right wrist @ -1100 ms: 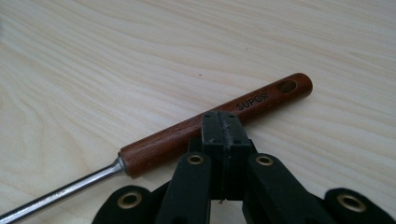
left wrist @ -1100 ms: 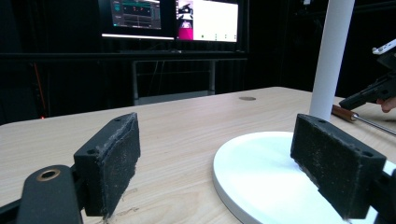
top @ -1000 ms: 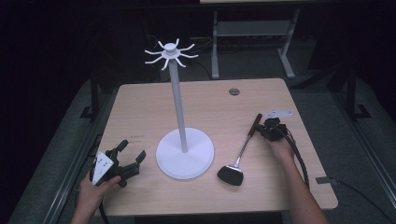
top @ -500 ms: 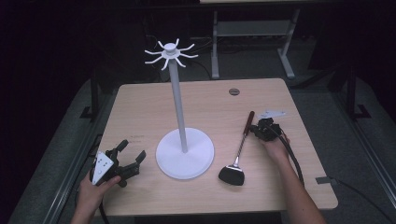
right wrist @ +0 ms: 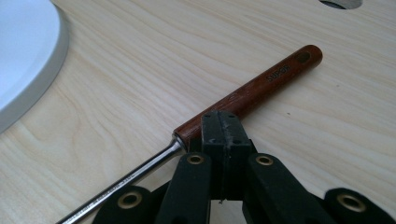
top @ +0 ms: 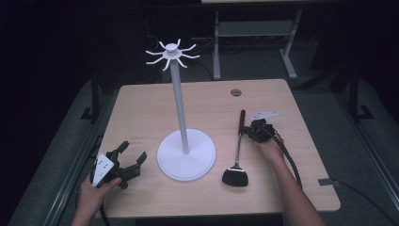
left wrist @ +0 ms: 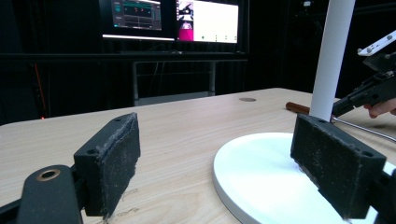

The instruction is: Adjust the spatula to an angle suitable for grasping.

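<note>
Glossy wood handle (right wrist: 252, 91), matt wood table (top: 141, 108).

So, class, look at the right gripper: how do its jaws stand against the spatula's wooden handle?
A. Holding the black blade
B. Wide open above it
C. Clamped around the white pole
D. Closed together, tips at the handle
D: in the right gripper view the right gripper has its pads pressed together, tips at the spatula handle, near the steel shaft.

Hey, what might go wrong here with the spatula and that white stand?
The right claw is closed with its tips against the spatula handle, not around it, so a nudge may roll or skid it. The spatula's head lies close to the stand base and could knock it. The left claw sits open, too far to steady anything.
</note>
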